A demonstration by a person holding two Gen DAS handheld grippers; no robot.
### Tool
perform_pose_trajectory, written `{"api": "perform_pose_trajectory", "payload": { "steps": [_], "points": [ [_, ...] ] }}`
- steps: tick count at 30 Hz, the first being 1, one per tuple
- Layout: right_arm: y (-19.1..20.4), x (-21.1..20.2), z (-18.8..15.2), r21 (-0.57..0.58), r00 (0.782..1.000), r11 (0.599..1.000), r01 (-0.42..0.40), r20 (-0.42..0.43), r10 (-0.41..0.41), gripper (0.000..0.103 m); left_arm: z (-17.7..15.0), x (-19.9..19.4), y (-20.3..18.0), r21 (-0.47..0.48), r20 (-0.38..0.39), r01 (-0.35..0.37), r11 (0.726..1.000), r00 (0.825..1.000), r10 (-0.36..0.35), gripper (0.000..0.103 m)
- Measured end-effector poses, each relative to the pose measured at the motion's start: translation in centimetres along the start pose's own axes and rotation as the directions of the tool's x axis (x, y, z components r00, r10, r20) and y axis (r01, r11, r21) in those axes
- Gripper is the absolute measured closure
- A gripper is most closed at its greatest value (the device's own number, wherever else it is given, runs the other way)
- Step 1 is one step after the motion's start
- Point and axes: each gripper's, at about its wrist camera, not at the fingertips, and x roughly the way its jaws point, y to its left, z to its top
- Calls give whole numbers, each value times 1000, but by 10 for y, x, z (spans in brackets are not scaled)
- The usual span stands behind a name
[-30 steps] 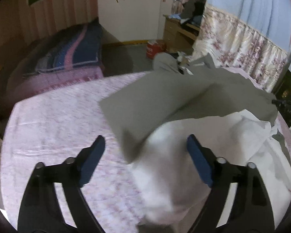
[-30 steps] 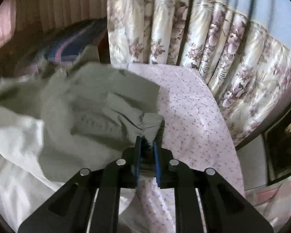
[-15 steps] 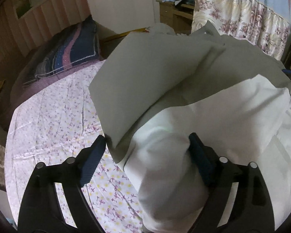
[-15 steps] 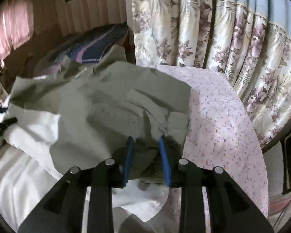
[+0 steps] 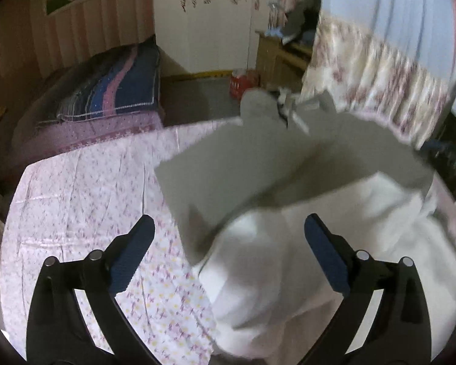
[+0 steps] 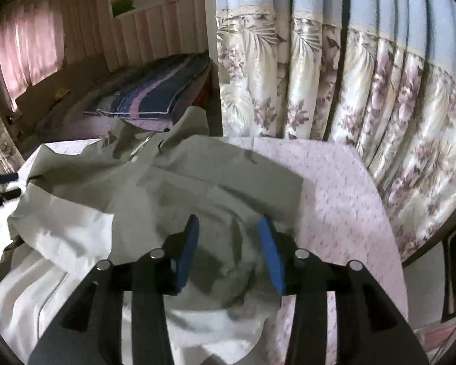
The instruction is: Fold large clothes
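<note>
A large grey garment with a white lining (image 5: 258, 167) lies on the bed, its grey part folded over and the white lining (image 5: 288, 258) bunched at the near side. My left gripper (image 5: 226, 231) is open wide, above the garment's near left corner, holding nothing. In the right wrist view the same garment (image 6: 179, 182) spreads across the bed. My right gripper (image 6: 228, 231) is open over a crumpled grey and white part of it, with the cloth lying loose between the jaws.
The bed has a pink flowered sheet (image 5: 85, 200), bare to the left and also to the right (image 6: 343, 194). A striped blue quilt (image 5: 112, 91) lies on another bed behind. Flowered curtains (image 6: 364, 97) hang close on the right. A wardrobe and desk stand far back.
My right gripper was shut on the garment's edge and has opened, letting it drop. My left gripper stayed open and pulled back and up after dipping close to the folded cloth.
</note>
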Motion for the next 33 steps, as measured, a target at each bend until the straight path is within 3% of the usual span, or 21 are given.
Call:
{"api": "perform_pose_trajectory", "payload": {
  "steps": [9,13,16,19,23,27,30,33],
  "points": [
    [-3,53,1,-13,995,999,36,-91,-37,62,21,76,19,-46,-128,-116,992,986,109,8],
    [-7,69,-4,-17,989,998,60,-132,-61,64,19,95,10,51,-154,-182,982,970,187,8],
    [-4,77,-7,-36,986,996,76,-147,-81,64,16,103,8,89,-162,-183,979,967,195,7],
    [-3,62,-3,-26,991,998,53,-119,-56,64,18,88,9,75,-138,-174,982,973,183,9],
    [-4,5,-4,5,1000,1000,-23,-16,23,61,15,43,-3,107,-50,-193,975,979,199,10],
    [-6,-22,-23,13,999,999,-49,-7,49,61,-5,1,-19,131,0,-152,980,988,154,7],
    [-5,-16,-41,-2,998,999,-36,-45,35,61,-24,-4,-33,152,-16,-127,980,991,131,7],
    [-4,-4,-57,2,997,1000,-29,-72,29,61,-38,18,-31,170,-70,-167,971,981,181,6]
  ]
}}
